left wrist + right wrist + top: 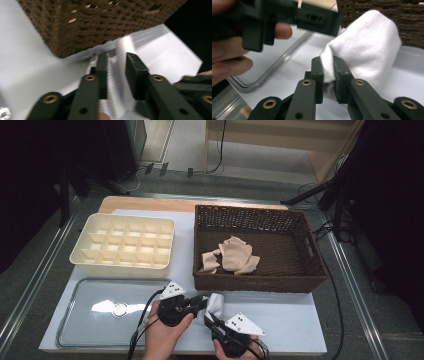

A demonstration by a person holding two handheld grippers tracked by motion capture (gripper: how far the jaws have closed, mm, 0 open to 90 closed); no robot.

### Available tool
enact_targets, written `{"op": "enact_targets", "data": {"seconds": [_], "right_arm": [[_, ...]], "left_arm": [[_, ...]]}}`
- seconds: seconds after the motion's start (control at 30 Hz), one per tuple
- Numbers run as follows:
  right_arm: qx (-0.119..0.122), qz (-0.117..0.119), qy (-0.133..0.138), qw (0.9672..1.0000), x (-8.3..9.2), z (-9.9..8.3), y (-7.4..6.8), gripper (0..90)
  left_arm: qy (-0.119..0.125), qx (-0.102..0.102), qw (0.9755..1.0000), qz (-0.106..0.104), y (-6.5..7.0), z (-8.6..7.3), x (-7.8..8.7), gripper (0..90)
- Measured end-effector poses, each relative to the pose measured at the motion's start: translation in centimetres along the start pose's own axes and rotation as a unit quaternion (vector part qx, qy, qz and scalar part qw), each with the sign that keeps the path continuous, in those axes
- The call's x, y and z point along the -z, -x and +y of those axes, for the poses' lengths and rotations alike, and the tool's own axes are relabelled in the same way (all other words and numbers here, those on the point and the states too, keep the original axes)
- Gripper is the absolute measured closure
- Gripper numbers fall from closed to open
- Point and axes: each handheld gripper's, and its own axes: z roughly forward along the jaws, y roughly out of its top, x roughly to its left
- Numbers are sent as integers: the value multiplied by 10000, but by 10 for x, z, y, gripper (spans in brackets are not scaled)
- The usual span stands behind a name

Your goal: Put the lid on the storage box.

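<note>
Overhead light glares on the clear tray (75,320); surroundings dark; the left gripper view is motion-blurred.

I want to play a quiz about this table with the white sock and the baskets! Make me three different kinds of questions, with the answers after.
1. True or false: the right tongs pinch the white sock.
2. Where do the beige socks lie? A) in the brown wicker basket B) in the cream divider tray C) on the clear lid
3. Fill in: the white sock's cloth runs between the left tongs, whose jaws stand a little ____.

Key: 1 true. 2 A. 3 apart; in the left gripper view a gap shows beside the cloth, so they do not clamp it.
</note>
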Motion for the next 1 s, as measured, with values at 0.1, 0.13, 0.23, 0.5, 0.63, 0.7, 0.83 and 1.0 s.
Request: {"op": "enact_targets", "data": {"seconds": [0.1, 0.13, 0.23, 0.5, 0.63, 0.7, 0.83, 1.0], "right_arm": [[167, -95, -72, 9998, -5, -2, -4, 810], [209, -106, -86, 9997, -6, -3, -5, 809], [332, -170, -100, 9993, -8, -6, -10, 802], [467, 425, -320, 9975, 16, -15, -18, 846], [288, 95, -22, 9995, 30, -8, -5, 854], [92, -125, 107, 9998, 27, -4, 5, 841], [54, -232, -11, 9997, 9, -6, 12, 832], [127, -258, -7, 9996, 2, -8, 9, 868]], "left_arm": [[-28, 52, 9999, 85, 2, 2, -7, 644], [-123, 49, 9998, 114, 2, 2, -11, 622], [-324, -193, 9986, 364, 3, 1, -22, 740], [-420, -179, 9985, 294, -6, 4, -22, 842], [-384, -58, 9989, 244, -9, 3, -22, 785], [-331, -44, 9987, 377, -10, 1, -22, 707], [-313, 72, 9986, 432, -15, -2, -22, 483], [-365, 425, 9977, 370, -25, -7, -20, 320]]}}
